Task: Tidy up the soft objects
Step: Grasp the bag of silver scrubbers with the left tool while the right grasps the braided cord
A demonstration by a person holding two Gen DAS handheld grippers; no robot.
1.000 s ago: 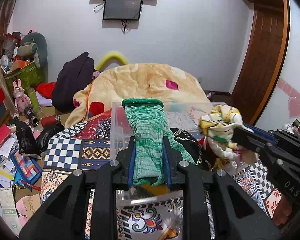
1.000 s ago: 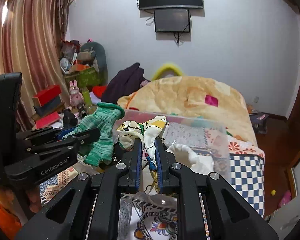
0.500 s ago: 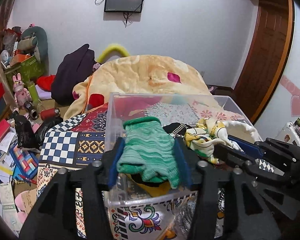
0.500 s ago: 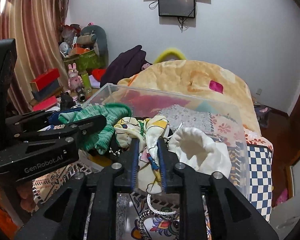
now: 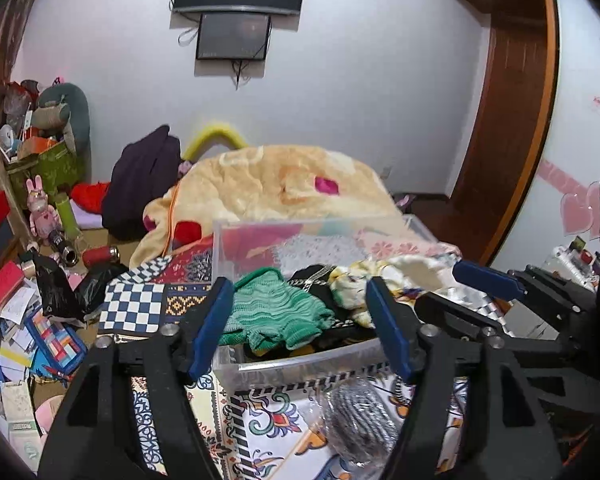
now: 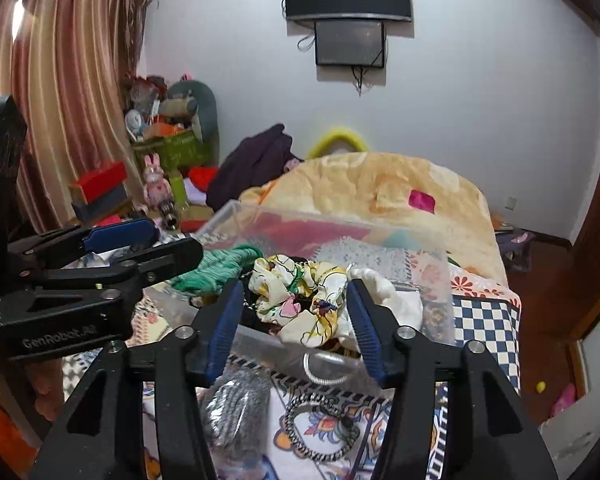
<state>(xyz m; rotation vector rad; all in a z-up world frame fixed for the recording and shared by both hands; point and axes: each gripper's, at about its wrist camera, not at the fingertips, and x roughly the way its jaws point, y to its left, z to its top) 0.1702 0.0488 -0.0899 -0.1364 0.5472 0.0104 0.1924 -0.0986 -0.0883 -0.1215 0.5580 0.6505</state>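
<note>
A green knit glove (image 5: 278, 310) lies in the clear plastic bin (image 5: 300, 364), between the open fingers of my left gripper (image 5: 300, 312). A yellow-white floral scrunchie (image 6: 300, 300) lies in the same bin (image 6: 436, 276), between the open fingers of my right gripper (image 6: 294, 316). Neither gripper holds anything. The glove shows in the right wrist view (image 6: 214, 270) and the scrunchie in the left wrist view (image 5: 356, 284). A white cloth (image 6: 396, 300) lies at the bin's right side. Black items lie under the glove and scrunchie.
A bagged grey striped item (image 5: 358, 420) and a black-and-white chain (image 6: 320, 428) lie on the patterned cloth (image 5: 260, 432) before the bin. An orange blanket (image 5: 276, 184) is heaped behind. Clutter, boxes and toys (image 5: 40, 208) fill the left floor. A wooden door (image 5: 512, 120) is right.
Both grippers lowered their items into the bin, opened wide and released them. The glove and scrunchie now rest in the bin, and both grippers have drawn back a little.
</note>
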